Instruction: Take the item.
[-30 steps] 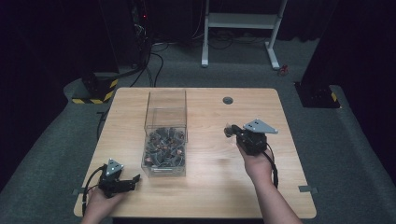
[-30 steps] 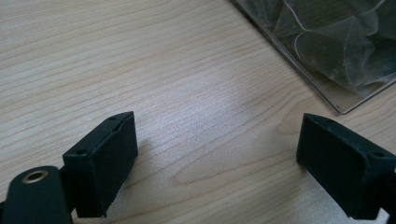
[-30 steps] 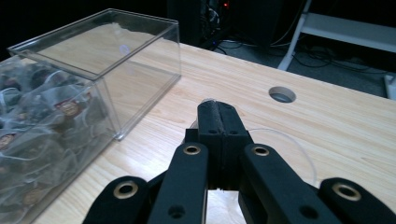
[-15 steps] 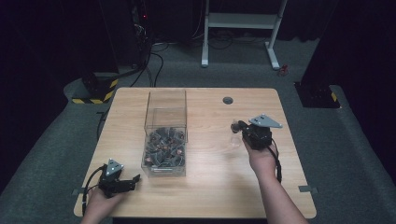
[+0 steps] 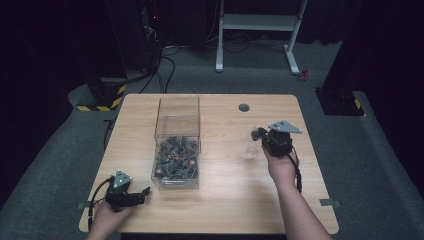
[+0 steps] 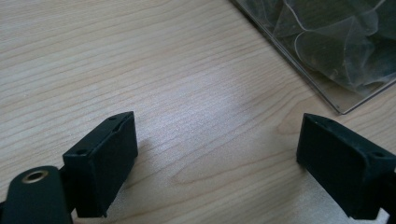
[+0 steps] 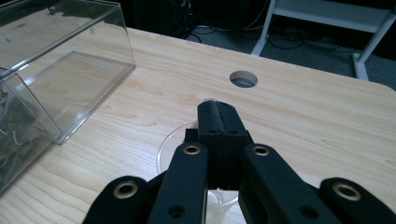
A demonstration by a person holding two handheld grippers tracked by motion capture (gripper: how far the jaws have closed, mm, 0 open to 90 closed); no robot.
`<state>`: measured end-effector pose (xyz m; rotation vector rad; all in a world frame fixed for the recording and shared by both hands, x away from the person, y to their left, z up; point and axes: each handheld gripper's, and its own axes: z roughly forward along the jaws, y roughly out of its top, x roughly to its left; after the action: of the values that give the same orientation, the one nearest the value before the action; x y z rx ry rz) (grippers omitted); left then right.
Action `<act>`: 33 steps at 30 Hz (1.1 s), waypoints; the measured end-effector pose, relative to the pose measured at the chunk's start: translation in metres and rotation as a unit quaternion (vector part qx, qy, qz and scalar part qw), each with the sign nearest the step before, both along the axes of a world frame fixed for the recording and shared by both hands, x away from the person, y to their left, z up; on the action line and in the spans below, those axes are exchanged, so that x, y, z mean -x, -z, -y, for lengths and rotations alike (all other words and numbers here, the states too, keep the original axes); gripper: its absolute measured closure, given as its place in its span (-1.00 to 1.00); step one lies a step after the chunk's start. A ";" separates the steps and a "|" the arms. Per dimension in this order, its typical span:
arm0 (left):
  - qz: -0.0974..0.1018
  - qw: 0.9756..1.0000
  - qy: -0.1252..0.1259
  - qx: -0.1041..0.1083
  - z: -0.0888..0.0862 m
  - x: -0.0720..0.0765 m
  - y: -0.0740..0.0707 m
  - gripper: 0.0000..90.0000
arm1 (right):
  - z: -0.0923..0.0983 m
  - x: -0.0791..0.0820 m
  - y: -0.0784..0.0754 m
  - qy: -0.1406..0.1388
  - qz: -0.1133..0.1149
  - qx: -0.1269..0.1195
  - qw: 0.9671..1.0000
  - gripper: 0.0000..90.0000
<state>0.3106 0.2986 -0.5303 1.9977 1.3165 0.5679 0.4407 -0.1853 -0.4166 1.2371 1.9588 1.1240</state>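
Two grippers work over a wooden table (image 5: 220,200). At the lower left of the high view, the left gripper (image 5: 142,196) rests on the table with its jaws spread wide, just beside the near corner of a clear box (image 5: 177,145) holding dark pieces. At centre right, the right gripper (image 5: 259,134) has its jaws pressed together on the rim of a clear plastic cup (image 7: 175,144), held near a round hole (image 5: 244,107) in the tabletop.

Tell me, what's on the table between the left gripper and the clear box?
Nothing. In the high view only bare wood separates the left gripper from the box. The left gripper view shows the same bare table before the box corner.
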 end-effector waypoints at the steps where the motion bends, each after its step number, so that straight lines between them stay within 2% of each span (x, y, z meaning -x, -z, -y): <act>1: 0.000 1.000 0.000 0.000 0.000 0.000 0.000 -0.72 | 0.000 -0.001 0.001 0.001 -0.001 0.001 1.000 1.00; 9: 0.000 1.000 0.000 0.000 0.000 0.000 0.000 -0.72 | -0.003 -0.004 0.008 0.001 -0.009 0.007 1.000 1.00; 16: 0.000 1.000 0.000 0.000 0.000 0.000 0.000 -0.72 | -0.003 -0.006 0.019 0.007 -0.025 0.013 1.000 1.00; 20: 0.000 1.000 0.000 0.000 0.000 0.000 0.000 -0.72 | -0.003 -0.008 0.021 0.006 -0.032 0.010 0.999 0.87; 28: 0.000 1.000 0.000 0.000 0.000 0.000 0.000 -0.72 | -0.004 -0.007 0.016 -0.002 -0.022 0.006 1.000 0.73; 33: 0.000 1.000 0.000 0.000 0.000 0.000 0.000 -0.72 | -0.007 -0.007 0.015 -0.006 -0.024 0.006 1.000 0.68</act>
<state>0.3106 0.2986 -0.5303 1.9976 1.3164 0.5681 0.4475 -0.1788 -0.4318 1.2594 2.0073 1.0967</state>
